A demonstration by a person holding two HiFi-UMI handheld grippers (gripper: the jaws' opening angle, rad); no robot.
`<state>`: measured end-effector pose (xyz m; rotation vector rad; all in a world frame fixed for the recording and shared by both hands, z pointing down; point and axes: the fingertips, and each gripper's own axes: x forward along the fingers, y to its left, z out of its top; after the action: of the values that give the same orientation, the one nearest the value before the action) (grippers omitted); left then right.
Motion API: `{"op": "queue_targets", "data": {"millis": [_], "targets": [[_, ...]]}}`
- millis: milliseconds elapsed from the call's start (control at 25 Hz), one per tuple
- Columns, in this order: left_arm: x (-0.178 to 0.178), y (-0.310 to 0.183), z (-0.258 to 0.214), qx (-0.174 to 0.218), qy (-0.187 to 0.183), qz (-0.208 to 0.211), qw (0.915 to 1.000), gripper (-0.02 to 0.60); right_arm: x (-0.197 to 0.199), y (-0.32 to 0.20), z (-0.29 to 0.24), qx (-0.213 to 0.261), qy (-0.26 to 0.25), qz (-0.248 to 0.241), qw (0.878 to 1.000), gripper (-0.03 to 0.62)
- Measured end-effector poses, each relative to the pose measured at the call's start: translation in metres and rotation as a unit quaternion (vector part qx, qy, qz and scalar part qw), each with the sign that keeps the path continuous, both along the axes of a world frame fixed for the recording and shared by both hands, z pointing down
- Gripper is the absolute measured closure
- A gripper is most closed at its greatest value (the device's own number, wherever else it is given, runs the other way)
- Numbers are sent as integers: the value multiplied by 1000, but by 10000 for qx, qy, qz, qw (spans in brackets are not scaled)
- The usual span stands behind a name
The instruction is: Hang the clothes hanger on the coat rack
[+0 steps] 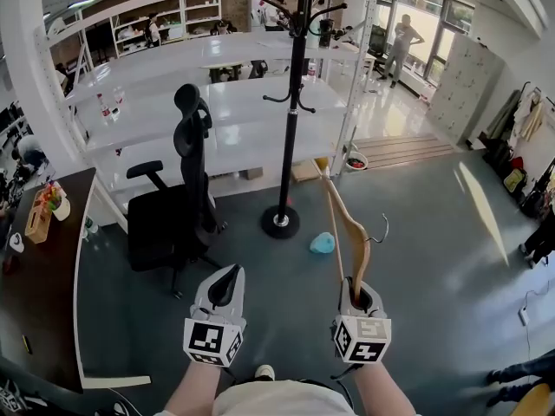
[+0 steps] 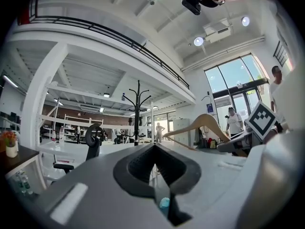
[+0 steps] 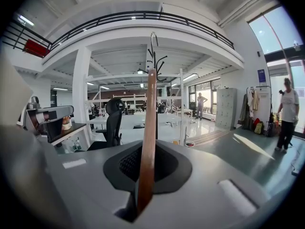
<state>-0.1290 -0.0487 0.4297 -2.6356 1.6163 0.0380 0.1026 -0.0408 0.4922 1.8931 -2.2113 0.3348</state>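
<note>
The right tongs (image 1: 358,291) clench a wooden hanger (image 1: 348,224) upright, well apart from the coat rack (image 1: 293,102); the left tongs (image 1: 227,278) are closed, empty

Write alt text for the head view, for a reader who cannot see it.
The right claw grips a wooden clothes hanger upright, with a black coat rack standing ahead on the grey floor. The left claw is shut and empty beside it; a black office chair stands left of the rack.

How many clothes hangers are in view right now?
1: the wooden hanger, clamped in the right gripper, short of the coat rack. More may hang among clothes at the far right wall.
</note>
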Motion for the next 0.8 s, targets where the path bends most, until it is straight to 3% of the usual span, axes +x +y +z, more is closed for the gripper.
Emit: {"op": "queue_targets", "data": {"millis": [240,440,800], "targets": [[-26,-22,8,-70,7,-12,10000,581,-22,-22,8,-88,-73,50,9999,560],[-28,-46,17,-141,-23,-3,9999,581,-27,-50,13,-141,-53,-23,9999,560],[-22,-129,11,-16,10,-301,9995,581,-7,-141,11,-82,-35,-82,9999,560]]}}
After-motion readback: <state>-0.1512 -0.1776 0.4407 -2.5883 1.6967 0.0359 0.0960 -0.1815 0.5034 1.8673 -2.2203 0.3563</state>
